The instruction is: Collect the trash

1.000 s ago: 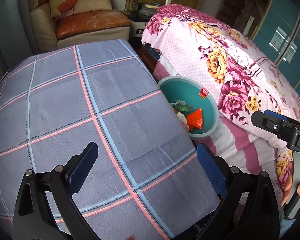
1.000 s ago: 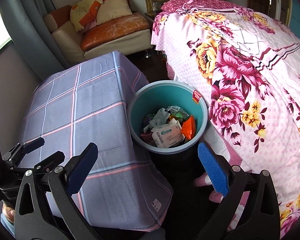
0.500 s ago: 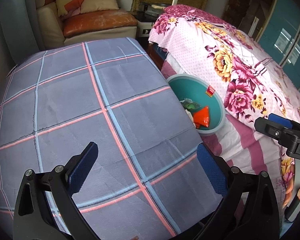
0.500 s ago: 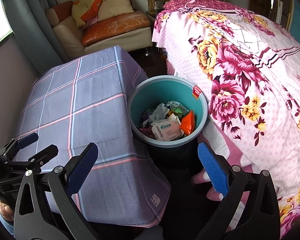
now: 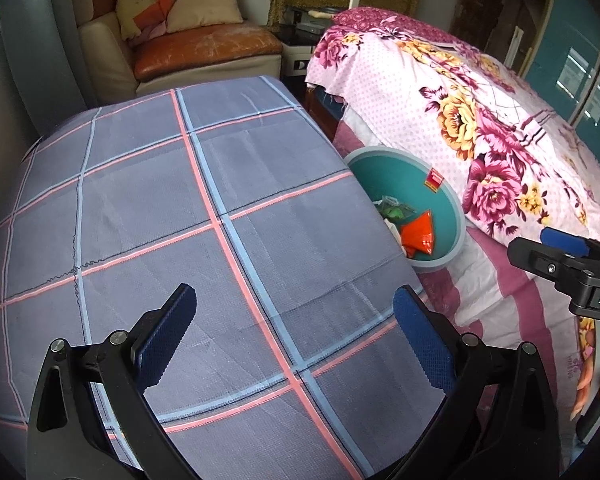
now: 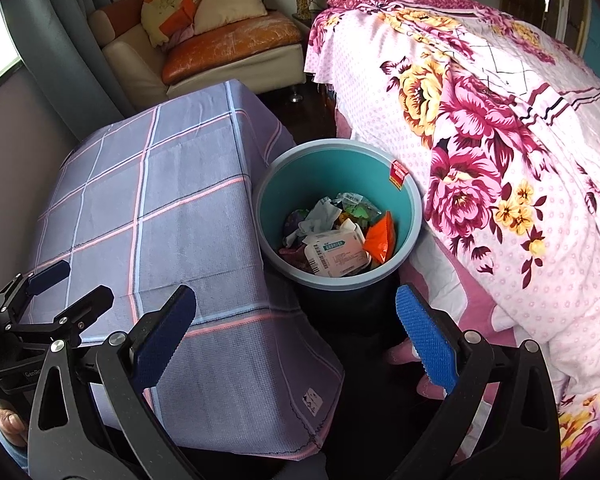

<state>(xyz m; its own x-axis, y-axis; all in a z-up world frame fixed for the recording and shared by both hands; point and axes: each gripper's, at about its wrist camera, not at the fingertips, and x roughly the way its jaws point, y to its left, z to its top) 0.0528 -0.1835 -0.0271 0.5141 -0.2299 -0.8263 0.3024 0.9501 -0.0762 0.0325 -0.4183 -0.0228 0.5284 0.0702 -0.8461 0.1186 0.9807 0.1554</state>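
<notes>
My left tool (image 5: 294, 330) has drifted back over the tabletop (image 5: 148, 200), spread wide and empty; my right tool (image 6: 296, 330) hangs spread and empty too, bin (image 6: 268, 208) centre frame. Trash (image 6: 334, 236) sits piled inside it, packets and an orange wrapper. The checked cloth shows nothing left on it, so I judge collecting about done. Flowered bed (image 6: 500, 120) right of frame, sofa (image 6: 228, 52) upper left.

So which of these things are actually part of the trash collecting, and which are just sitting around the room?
Part of the job:
- teal bin
- trash inside it
- left gripper, open, empty
- right gripper, open, empty

Just there:
- checked tablecloth
- floral bed cover
- sofa with cushions
</notes>
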